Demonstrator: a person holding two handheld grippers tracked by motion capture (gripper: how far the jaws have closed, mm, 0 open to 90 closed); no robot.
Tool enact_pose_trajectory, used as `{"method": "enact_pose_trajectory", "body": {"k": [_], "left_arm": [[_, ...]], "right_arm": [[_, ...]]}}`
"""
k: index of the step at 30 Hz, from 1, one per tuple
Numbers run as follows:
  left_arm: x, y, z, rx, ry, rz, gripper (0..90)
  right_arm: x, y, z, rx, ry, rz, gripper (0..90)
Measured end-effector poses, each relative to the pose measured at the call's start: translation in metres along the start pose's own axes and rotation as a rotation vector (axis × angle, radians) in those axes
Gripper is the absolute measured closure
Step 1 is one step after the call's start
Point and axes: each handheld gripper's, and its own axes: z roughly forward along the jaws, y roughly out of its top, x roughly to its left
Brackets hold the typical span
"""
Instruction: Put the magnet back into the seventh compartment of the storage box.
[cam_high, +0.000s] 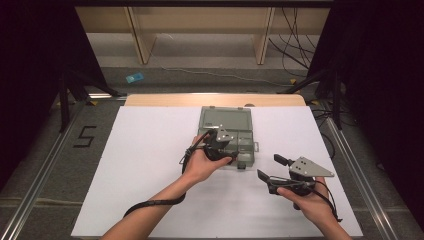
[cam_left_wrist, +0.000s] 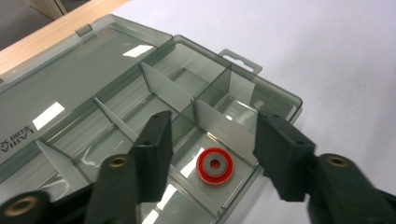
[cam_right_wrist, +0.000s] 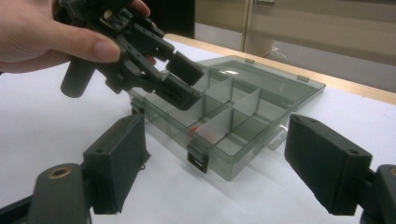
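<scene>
The left gripper (cam_left_wrist: 210, 140) hangs with jaws spread over the red ring (cam_left_wrist: 214, 166), which lies loose in the organizer box (cam_left_wrist: 280, 95). The right gripper (cam_high: 274, 167) rests on the table, jaws wide apart and holding nothing.

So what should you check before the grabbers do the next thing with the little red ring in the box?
1. Red ring lies flat in a compartment of the organizer box, near the box's corner: ok.
2. Left gripper is open, with nothing between its jaws: ok.
3. Left gripper hangs above the ring, not touching it: ok.
4. Lid is fully open and out of the way: ok.
5. Right gripper is open and empty, off to the side of the box: ok.
6. Whether the other compartments are empty: cannot tell, as the dividers and the left gripper hide parts of them.
</scene>
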Motion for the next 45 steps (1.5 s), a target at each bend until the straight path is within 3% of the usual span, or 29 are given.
{"method": "enact_pose_trajectory", "body": {"k": [4, 5, 6, 9, 15, 16, 24, 28, 29, 33, 35, 41, 43, 45], "left_arm": [[0.001, 0.001, -0.004, -0.023, 0.010, 0.016, 23.6], [0.000, 0.001, -0.006, -0.030, 0.013, 0.010, 23.6], [0.001, 0.000, -0.008, -0.030, 0.033, 0.024, 14.3], [0.000, -0.001, -0.013, -0.043, 0.058, 0.017, 9.4], [0.002, -0.002, -0.020, -0.055, 0.056, 0.000, 8.4], [0.002, -0.002, -0.023, -0.046, 0.059, -0.001, 8.0], [0.006, -0.012, -0.045, -0.063, 0.052, -0.017, 6.2], [0.008, -0.021, -0.056, -0.083, 0.052, -0.051, 5.5], [0.009, -0.023, -0.060, -0.066, 0.050, -0.043, 5.2], [0.010, -0.031, -0.068, -0.077, 0.056, -0.052, 4.9], [0.010, -0.038, -0.075, -0.084, 0.051, -0.079, 4.9], [0.013, -0.048, -0.087, -0.083, 0.060, -0.083, 4.9], [0.016, -0.054, -0.095, -0.091, 0.061, -0.083, 5.0], [0.017, -0.059, -0.101, -0.099, 0.068, -0.089, 5.1]], "right_arm": [[0.000, 0.000, 0.000, 0.000, 0.000, 0.000, 21.4], [0.000, 0.000, 0.000, 0.000, 0.001, 0.000, 21.4], [0.001, -0.001, 0.002, -0.026, 0.002, 0.009, 21.3], [0.000, 0.000, 0.000, 0.002, 0.000, -0.001, 21.3], [0.000, -0.001, 0.000, 0.003, -0.001, -0.001, 21.2], [-0.001, -0.001, 0.003, -0.035, -0.003, -0.010, 21.2], [0.000, -0.002, 0.002, -0.022, 0.000, 0.006, 21.1], [0.000, -0.002, 0.003, -0.023, -0.001, 0.007, 21.0], [0.000, -0.002, 0.003, -0.023, -0.001, 0.008, 21.1], [0.000, -0.002, 0.004, -0.027, -0.003, 0.008, 21.0], [-0.001, -0.002, 0.003, -0.019, -0.001, 0.016, 20.9], [-0.001, -0.002, 0.005, -0.028, 0.007, 0.017, 20.9], [-0.003, -0.002, 0.004, -0.030, -0.014, -0.008, 20.9], [-0.002, -0.003, 0.006, -0.032, 0.001, 0.020, 20.9]]}}
